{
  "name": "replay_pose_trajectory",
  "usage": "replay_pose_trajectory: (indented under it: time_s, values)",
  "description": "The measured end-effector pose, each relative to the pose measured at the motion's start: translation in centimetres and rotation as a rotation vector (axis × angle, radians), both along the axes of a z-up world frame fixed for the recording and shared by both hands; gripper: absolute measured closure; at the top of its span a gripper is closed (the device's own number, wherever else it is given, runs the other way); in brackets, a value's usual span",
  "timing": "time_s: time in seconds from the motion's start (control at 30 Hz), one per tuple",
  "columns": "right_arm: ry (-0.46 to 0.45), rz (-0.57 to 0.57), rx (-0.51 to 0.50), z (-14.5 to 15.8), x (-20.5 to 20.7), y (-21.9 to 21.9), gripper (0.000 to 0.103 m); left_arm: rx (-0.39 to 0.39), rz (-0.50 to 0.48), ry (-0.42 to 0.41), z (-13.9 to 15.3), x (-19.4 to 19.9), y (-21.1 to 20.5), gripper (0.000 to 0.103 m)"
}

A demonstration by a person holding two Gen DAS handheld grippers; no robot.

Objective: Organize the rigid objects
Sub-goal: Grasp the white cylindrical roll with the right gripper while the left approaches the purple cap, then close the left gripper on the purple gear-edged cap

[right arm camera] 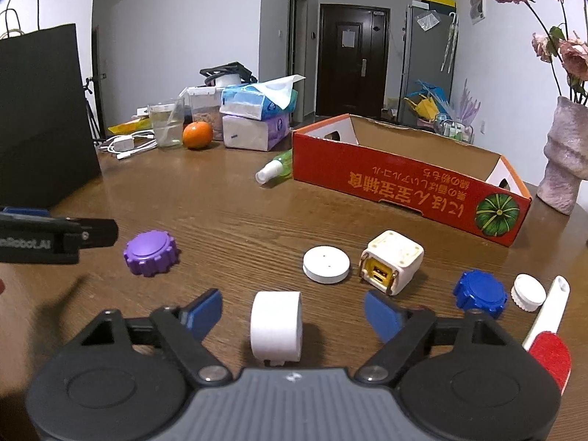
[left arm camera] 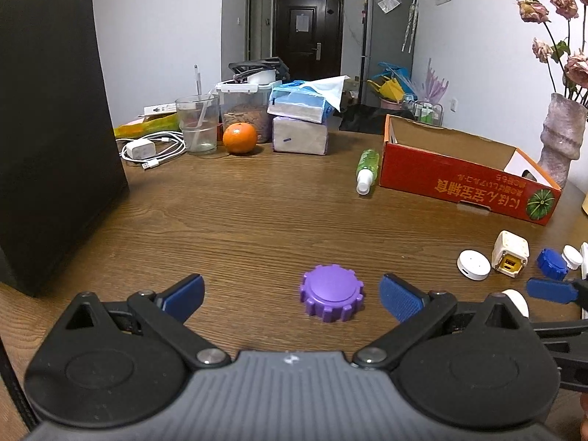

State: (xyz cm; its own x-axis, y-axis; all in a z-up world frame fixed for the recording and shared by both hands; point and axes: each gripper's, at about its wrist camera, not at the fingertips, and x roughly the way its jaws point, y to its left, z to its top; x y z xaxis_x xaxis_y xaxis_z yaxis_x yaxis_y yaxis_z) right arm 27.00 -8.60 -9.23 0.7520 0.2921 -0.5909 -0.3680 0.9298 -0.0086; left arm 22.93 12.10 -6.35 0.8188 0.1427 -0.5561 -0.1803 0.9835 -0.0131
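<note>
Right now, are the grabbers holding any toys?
No. The left gripper is open around the purple cap, the right gripper open around the white roll, neither touching.

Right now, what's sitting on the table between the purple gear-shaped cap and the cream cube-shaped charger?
In the right wrist view, a flat white round puck lies between the purple cap and the cube charger; otherwise bare wooden table.

Left wrist view low over the wooden table [left arm camera: 239,213], angled down past its own fingers, facing the far dark door [left arm camera: 308,33], right wrist view alongside, same heading, equally close, both sharing purple cap [left arm camera: 332,292], red box [left arm camera: 466,180], orange [left arm camera: 239,138].
</note>
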Motion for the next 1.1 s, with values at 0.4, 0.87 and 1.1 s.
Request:
replay_pose_trajectory:
  time_s: [0.4, 0.87, 1.1]
  values:
    - [0.064, 0.003, 0.026, -0.8, 1.1, -0.2, 0.079, 0.017, -0.015, 0.015, -0.4, 0.6, -0.2, 0.0]
    - [0.006, -0.021, 0.07, 0.1, 1.0, -1.9, 0.079, 0.045, -0.048, 0.085, -1.9, 3.2, -1.4, 0.0]
    - [-0.013, -0.049, 0.088, 0.4, 1.2, -3.0, 0.079, 0.061, -0.059, 0.127, -2.9, 4.9, -1.9, 0.0]
